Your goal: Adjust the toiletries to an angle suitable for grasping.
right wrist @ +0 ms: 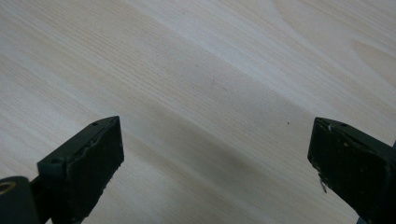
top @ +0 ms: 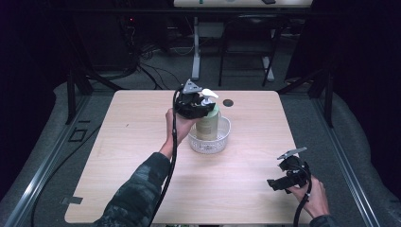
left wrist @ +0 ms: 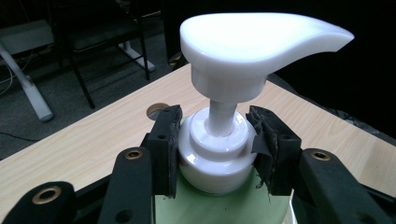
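While pinching the pump bottle (left wrist: 217, 158) collar, left tool (left wrist: 217, 140) clamped, right tool (right wrist: 215, 168) spread above table (right wrist: 196, 70).

You can see a pale green bottle (top: 208, 124) with a white pump (left wrist: 252, 44). It sits in a clear basket (top: 222, 139). Your table (top: 142, 137) is light wood with stripes. Your sleeve (top: 137, 194) is dark camouflage.
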### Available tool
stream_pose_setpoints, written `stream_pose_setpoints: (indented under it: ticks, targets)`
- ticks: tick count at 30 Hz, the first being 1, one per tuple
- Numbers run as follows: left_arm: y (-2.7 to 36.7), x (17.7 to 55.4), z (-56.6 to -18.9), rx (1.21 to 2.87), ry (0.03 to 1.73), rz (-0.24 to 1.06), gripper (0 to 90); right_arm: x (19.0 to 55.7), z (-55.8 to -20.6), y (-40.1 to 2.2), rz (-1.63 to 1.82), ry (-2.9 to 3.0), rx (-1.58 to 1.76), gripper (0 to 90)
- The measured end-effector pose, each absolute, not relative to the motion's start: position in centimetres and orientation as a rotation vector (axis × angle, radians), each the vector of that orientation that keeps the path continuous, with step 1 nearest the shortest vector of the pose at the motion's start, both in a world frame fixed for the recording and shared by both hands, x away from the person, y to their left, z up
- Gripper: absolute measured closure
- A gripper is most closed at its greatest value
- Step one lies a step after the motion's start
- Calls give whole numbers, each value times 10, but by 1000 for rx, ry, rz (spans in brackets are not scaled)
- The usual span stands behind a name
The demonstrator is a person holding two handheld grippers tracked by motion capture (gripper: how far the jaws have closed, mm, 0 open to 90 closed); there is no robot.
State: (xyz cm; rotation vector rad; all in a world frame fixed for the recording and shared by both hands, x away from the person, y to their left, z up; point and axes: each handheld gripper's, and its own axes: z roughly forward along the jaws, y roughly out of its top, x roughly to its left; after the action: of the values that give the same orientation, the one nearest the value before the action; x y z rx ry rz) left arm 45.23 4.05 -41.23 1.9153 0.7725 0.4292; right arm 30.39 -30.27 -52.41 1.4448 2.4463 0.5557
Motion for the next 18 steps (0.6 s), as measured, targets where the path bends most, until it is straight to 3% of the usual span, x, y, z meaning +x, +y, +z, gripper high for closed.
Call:
stream_pose_setpoints:
  ticks: [18]
  targets:
    - [44,449,-423,1914,746,430,554,304,-524,-303,548,2447,1439,29]
